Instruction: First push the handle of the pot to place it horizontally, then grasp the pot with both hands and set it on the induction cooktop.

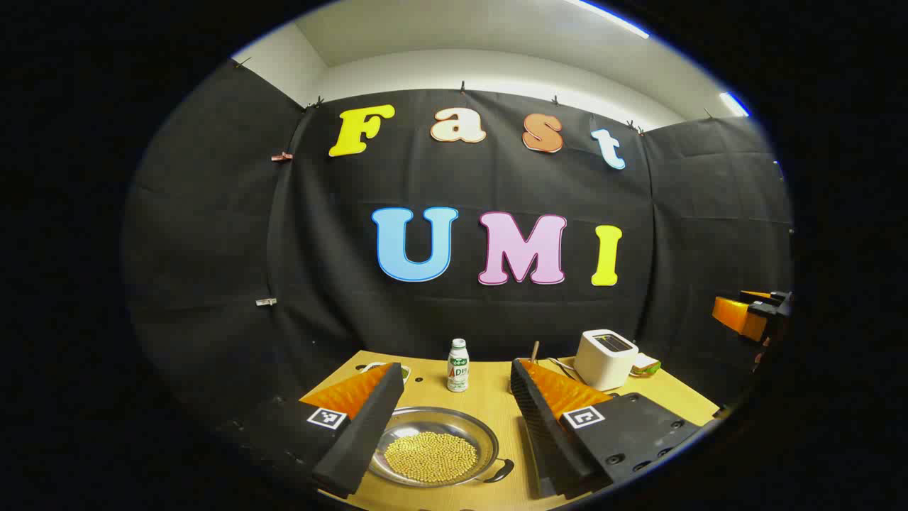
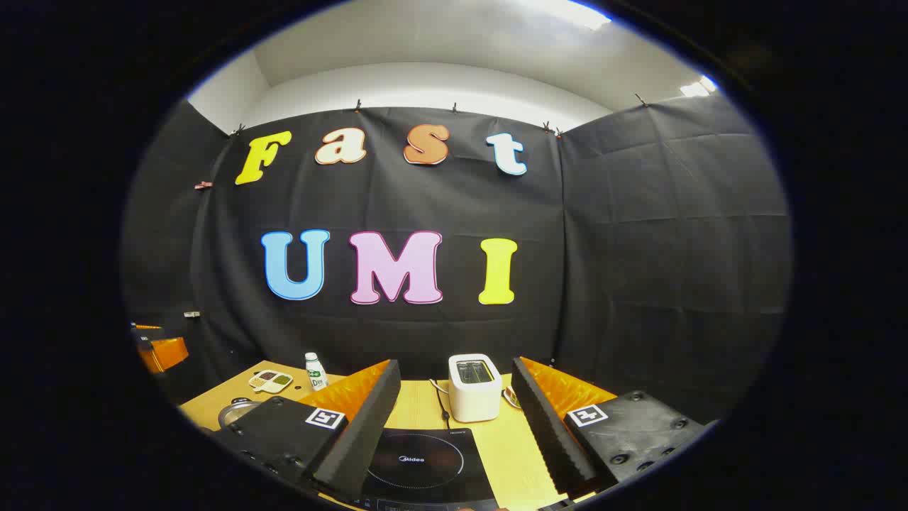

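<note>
Booth: black cloth wall fills the middle of both views, white wall and ceiling above, ceiling light strips at the upper right. Cloth is pinned along the top edge with small clips.

Surface: light wooden table across the bottom of both views, a few small dark holes in the top.

Induction cooktop: black glass, white ring marking, bottom centre of the right gripper view, lying flat on the table between that gripper's fingers.

Pot: shallow steel pan, bottom centre of the left gripper view, sitting on the table, filled with a layer of small yellow beads. One dark loop handle shows on its lower right rim. In the right gripper view a bit of its rim is visible at lower left, left of the cooktop.

Left gripper: fingers spread wide, holding nothing, pot framed between them, no contact visible.

Right gripper: fingers spread wide, holding nothing, hanging over the cooktop.

White toaster: behind the cooktop, cord trailing to its left; lower right in the left gripper view.

Small white bottle with a green label: upright behind the pot.

Divided dish with greenish and brown contents: lower left of the right gripper view, next to the bottle.

A thin wooden stick stands left of the toaster.
</note>
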`<state>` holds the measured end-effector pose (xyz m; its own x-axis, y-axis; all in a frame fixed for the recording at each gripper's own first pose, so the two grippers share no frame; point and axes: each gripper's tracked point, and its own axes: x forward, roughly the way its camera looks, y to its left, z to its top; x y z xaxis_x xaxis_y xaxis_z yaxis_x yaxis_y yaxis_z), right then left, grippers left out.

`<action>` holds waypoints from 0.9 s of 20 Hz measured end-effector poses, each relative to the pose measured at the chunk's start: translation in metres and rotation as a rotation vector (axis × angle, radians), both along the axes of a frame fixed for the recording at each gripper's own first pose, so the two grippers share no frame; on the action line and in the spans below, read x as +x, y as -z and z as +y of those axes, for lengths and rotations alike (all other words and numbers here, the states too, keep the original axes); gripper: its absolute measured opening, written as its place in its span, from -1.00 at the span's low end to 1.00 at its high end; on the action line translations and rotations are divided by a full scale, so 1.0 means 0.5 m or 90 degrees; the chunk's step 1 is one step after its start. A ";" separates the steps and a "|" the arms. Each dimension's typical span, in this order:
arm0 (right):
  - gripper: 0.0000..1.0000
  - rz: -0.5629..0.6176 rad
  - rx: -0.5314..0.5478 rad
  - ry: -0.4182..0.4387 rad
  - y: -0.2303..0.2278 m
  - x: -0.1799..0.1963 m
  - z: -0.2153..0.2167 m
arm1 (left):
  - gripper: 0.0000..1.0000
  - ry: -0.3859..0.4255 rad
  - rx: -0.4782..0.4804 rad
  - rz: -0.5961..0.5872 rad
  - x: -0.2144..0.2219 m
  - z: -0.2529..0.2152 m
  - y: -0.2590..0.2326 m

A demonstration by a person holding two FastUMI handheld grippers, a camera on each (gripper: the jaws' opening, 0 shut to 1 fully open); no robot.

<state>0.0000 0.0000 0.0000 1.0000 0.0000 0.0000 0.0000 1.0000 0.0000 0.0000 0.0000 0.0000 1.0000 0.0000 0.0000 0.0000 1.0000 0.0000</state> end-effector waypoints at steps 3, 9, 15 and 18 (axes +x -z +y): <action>0.95 0.008 -0.005 0.003 0.015 0.017 -0.012 | 0.90 -0.006 -0.012 -0.005 0.011 -0.001 0.005; 0.96 0.043 0.016 -0.029 0.049 0.063 -0.020 | 0.90 -0.024 -0.020 0.017 0.025 -0.023 0.027; 0.96 0.072 0.032 -0.061 0.079 0.103 -0.052 | 0.89 -0.059 -0.012 0.027 0.015 -0.063 0.014; 0.95 0.097 0.044 -0.076 0.105 0.107 -0.066 | 0.90 -0.073 -0.003 0.041 0.010 -0.075 0.022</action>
